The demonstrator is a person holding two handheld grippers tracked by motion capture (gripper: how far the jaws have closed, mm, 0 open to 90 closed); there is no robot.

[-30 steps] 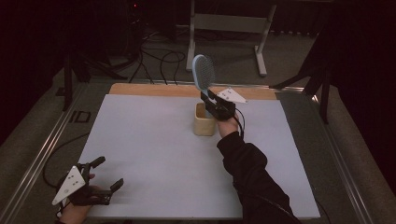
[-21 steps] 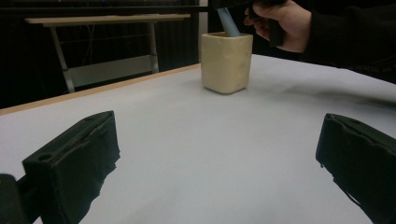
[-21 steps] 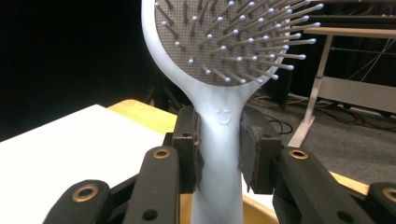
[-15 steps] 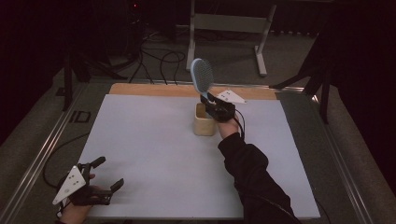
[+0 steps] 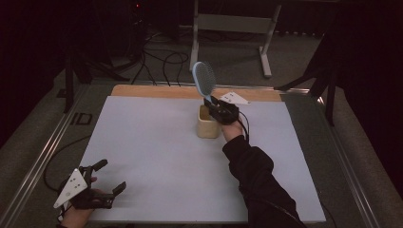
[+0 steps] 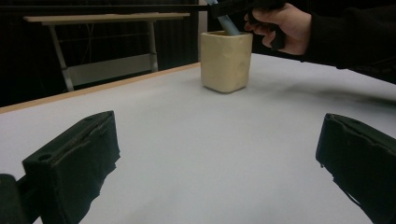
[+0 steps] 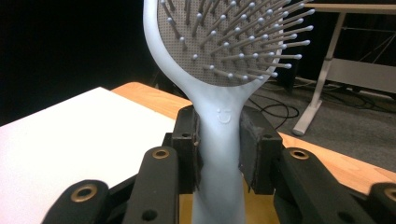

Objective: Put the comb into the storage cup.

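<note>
Hairbrush poised at the mouth of the cup

Right gripper (image 5: 212,104) has its jaws clenched on the neck of a pale blue hairbrush (image 5: 203,80), just below the bristled head; in the right gripper view the two pads press on either side of the handle (image 7: 219,154). The brush stands nearly upright, head up and tilted a little to the left in the high view, over a cream-coloured cup (image 5: 208,124) at the far middle of the white table (image 5: 157,156). In the left gripper view the lower end of the handle (image 6: 229,24) dips past the cup's rim, so I judge the step in hand to be standing the brush in the cup, or drawing it out; the pictures alone do not settle which.

If it is going in, the next move calls for a straight lowering until the handle end rests on the bottom, then a release that does not tip the light cup.

Apart from that handle end, I see nothing in the cup; its inside is mostly hidden.

Left gripper (image 5: 105,179) rests at the near left corner, jaws released and wide, nothing between them, well apart from the cup.
</note>
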